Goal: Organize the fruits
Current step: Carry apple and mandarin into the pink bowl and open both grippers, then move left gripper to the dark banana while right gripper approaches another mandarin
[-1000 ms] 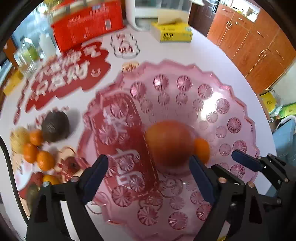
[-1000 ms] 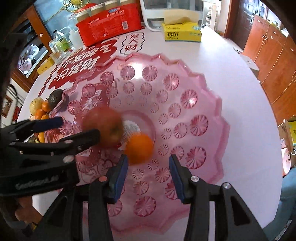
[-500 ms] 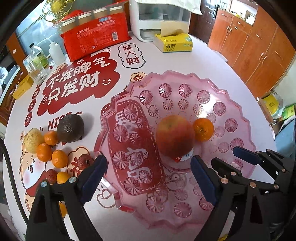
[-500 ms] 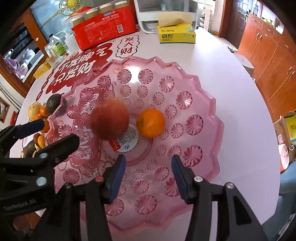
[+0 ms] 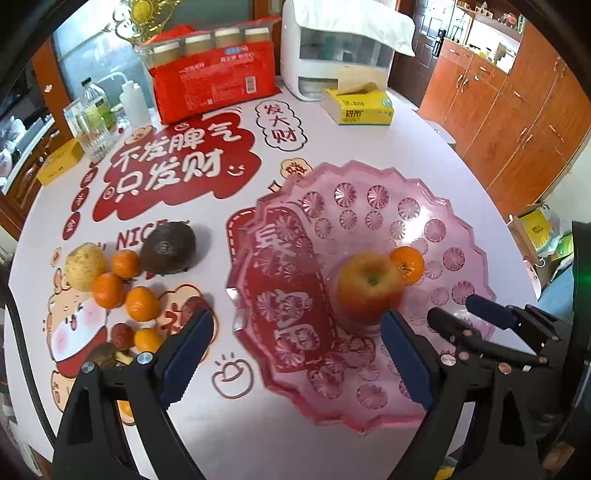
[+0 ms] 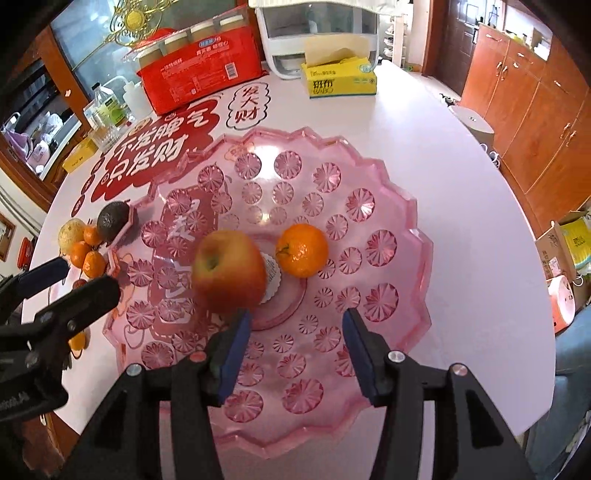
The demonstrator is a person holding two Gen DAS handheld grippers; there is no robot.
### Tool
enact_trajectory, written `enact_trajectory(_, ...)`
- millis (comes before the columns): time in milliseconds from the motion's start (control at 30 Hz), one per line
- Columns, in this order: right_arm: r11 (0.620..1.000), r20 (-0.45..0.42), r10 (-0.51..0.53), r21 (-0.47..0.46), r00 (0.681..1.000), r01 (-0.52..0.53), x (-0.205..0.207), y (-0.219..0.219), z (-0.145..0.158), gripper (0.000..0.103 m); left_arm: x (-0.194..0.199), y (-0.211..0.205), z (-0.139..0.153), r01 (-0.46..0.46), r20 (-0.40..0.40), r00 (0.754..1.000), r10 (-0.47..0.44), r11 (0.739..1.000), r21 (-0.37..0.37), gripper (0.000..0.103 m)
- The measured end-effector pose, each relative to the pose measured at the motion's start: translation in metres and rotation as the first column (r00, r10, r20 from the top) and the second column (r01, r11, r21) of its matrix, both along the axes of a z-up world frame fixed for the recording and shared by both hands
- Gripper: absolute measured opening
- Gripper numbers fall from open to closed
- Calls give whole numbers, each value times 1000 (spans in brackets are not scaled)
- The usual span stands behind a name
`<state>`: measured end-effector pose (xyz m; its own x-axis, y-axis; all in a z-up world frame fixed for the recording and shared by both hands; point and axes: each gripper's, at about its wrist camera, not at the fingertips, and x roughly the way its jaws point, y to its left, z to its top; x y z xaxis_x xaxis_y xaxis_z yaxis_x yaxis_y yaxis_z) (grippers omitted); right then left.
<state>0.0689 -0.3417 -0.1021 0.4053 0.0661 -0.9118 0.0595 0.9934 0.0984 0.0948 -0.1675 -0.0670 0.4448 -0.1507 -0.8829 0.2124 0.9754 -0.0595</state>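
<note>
Pink scalloped glass dish point(image 6: 391, 229) holds a red-yellow apple point(image 6: 229, 271) beside a small orange tangerine point(image 6: 302, 250); left gripper point(image 5: 295, 354) and right gripper point(image 6: 297, 347) both gape wide (empty).

Apple point(image 5: 370, 286) motion-blurred in both wrist views, edges soft. In the left view it covers part of the tangerine point(image 5: 408, 260) behind it, and in the right view part of the round label point(image 6: 271, 274) at the pink plate's point(image 6: 406, 229) centre. Left finger point(image 5: 184, 354) hides part of the fruit pile point(image 5: 122, 295): a dark fruit point(image 5: 105, 354) beside it can't be identified. Appliance point(image 6: 317, 33) top is cut off by right-view edge.
</note>
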Motion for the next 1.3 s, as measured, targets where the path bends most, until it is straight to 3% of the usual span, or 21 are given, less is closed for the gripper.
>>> enact_trajectory(367, 999, 115, -47, -11, 992, 49, -8, 27, 31, 52, -21, 48, 28, -60, 86, 995, 58, 998, 26, 91)
enact_trajectory(733, 1000, 244, 20, -10, 969, -18, -22, 88, 64, 52, -34, 120, 44, -147, 125, 982, 142, 989, 33, 91)
enact_trajectory(967, 994, 284, 106, -30, 953, -102, -32, 141, 69, 52, -38, 171, 40, -192, 120, 975, 185, 980, 49, 91)
enact_trajectory(1300, 982, 251, 189, -20, 950, -190, -37, 214, 46, 52, -36, 231, 11, -202, 109, 976, 190, 972, 119, 91)
